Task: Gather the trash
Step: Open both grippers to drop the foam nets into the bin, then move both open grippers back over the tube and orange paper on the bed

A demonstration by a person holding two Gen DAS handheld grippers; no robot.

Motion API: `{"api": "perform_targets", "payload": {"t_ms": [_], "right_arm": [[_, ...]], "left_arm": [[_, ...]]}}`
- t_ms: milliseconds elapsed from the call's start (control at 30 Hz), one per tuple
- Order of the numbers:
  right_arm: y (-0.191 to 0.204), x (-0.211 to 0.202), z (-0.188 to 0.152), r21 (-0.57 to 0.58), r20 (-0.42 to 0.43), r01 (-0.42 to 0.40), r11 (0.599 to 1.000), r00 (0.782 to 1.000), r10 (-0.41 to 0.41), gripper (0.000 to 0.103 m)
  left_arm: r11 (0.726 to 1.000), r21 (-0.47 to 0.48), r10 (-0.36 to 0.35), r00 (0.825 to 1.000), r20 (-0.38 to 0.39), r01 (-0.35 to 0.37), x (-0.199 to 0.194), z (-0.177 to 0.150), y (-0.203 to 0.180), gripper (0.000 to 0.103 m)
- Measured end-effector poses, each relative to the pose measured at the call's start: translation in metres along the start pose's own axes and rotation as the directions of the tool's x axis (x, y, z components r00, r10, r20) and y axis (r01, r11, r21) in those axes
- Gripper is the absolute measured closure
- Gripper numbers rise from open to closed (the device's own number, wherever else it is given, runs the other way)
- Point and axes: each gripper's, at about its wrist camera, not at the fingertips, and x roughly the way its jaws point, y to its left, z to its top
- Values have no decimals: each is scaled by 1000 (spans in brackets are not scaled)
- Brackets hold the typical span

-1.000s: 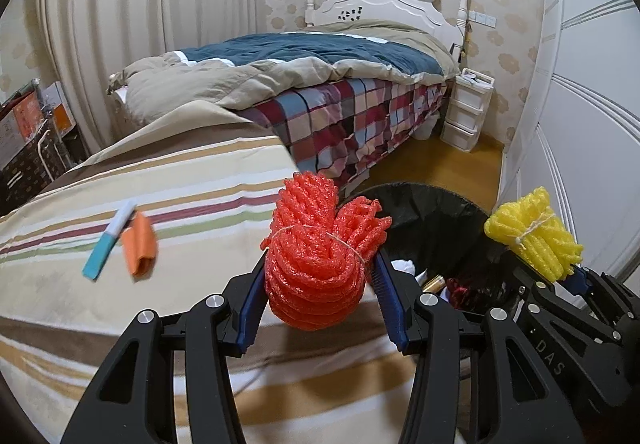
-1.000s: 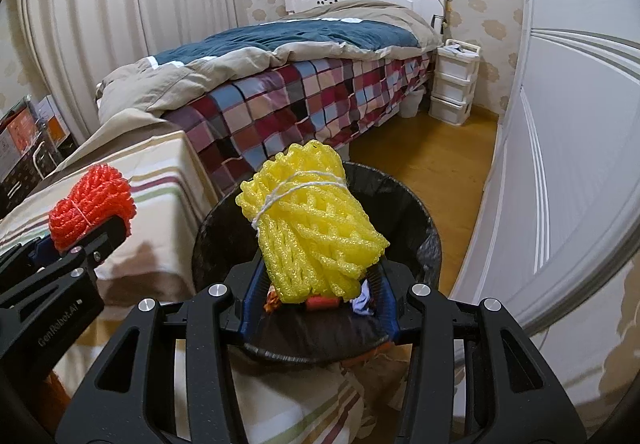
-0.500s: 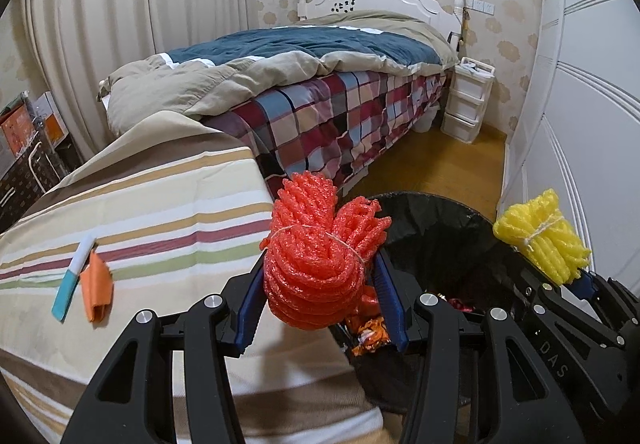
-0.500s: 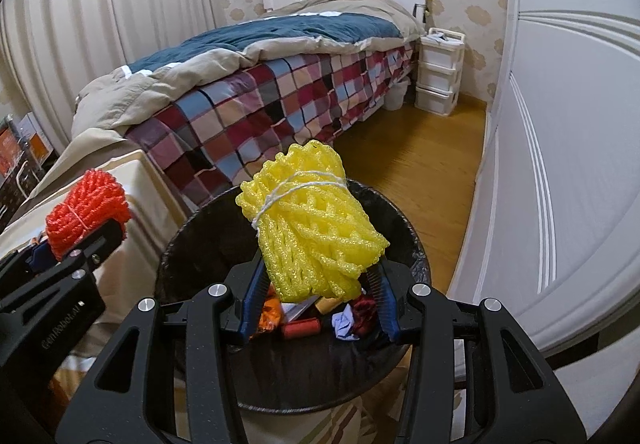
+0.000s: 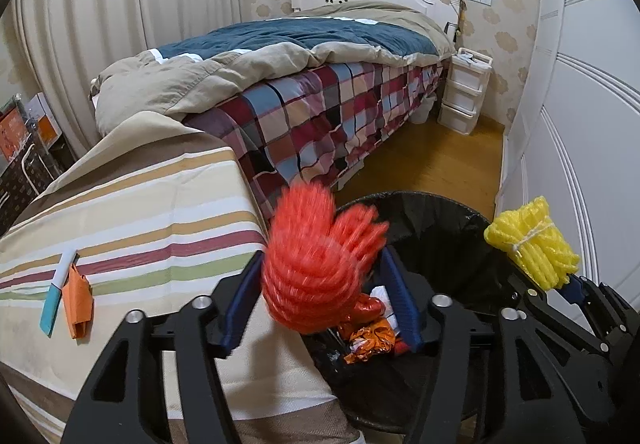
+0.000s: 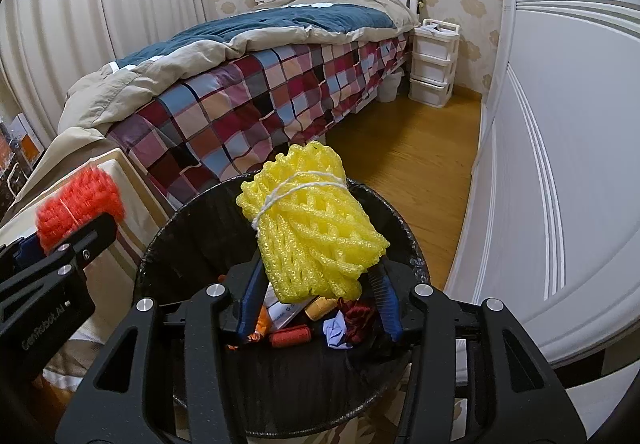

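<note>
I am holding the red foam net (image 5: pixel 316 264) in the left gripper (image 5: pixel 320 296) at the bin (image 6: pixel 400 228) rim, blurred, fingers looking parted. The right gripper (image 6: pixel 316 292) is clasping the yellow foam net (image 6: pixel 312 220) over the bin, long axis tilted up-left. I am centring each net before releasing it.

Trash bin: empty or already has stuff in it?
Partly filled. Wrappers, crumpled paper and an orange cylinder lie at the bottom of the black-lined trash bin; much of its wall still shows.
</note>
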Motion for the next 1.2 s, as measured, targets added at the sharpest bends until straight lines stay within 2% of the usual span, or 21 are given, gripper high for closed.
{"api": "perform_targets", "payload": {"t_ms": [67, 267, 767, 1200], "right_arm": [[-1, 0, 0, 0, 5, 4, 1000, 1000, -4, 46], [-4, -1, 2, 5, 19, 19, 1000, 1000, -19, 37], [-10, -8, -1, 18, 17, 51, 999, 999, -51, 18], [4, -15, -2, -18, 12, 56, 998, 998, -56, 14]], "left_arm": [[1000, -4, 0, 1000, 4, 0, -1, 0, 1, 31], [1000, 0, 8, 1000, 12, -8, -3, 0, 0, 24], [999, -5, 35, 999, 21, -35, -9, 0, 7, 20], [998, -23, 53, 998, 27, -52, -19, -4, 24, 19]]}}
